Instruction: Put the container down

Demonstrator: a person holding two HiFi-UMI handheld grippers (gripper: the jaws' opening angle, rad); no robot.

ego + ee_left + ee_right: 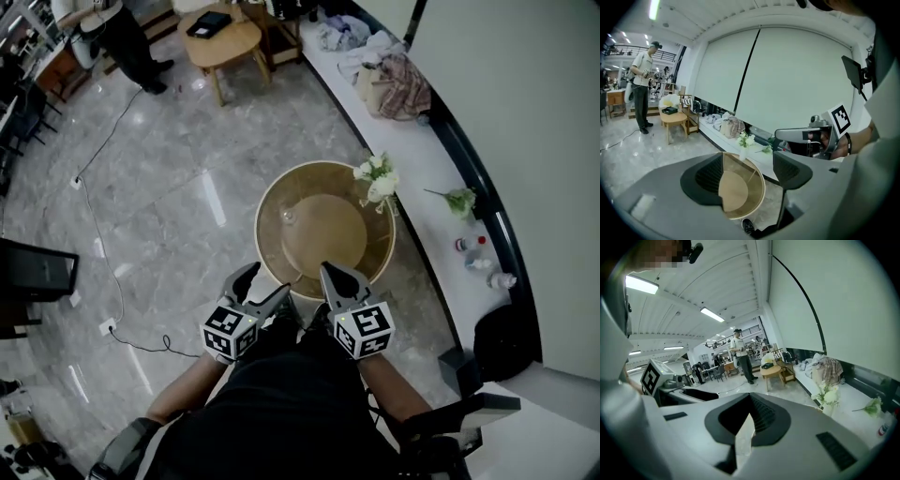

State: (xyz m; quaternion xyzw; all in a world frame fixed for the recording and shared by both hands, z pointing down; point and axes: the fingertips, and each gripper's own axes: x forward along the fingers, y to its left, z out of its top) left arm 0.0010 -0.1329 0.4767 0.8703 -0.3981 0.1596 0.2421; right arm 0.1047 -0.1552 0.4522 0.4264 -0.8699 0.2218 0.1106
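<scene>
Round tan container [323, 230], a wide shallow tub with a flat disc inside, sits at the centre of the head view, over the grey marble floor [178, 187]. No view shows whether its base touches the floor. Its near rim lies at the lower middle of that view, where both tools meet it.

The right gripper [746, 427] has its jaws drawn almost together, and a thin tan sliver of the container's wall is pinched between them. The left gripper [747, 174] has its jaws spread wide. Between them the container's open interior shows, and neither pad clearly presses on the rim. In the head view it lies just left of the right gripper, at the same near edge.

At the container's far right rim, a small vase of white flowers [378, 178] stands on the long white ledge [427, 159] that curves along the right side. Further up the ledge lies a heap of cloth and bags [389, 80], and lower down a green sprig [457, 199]. A round wooden table [220, 42] stands at the upper left, with a standing person [127, 37] beside it.
</scene>
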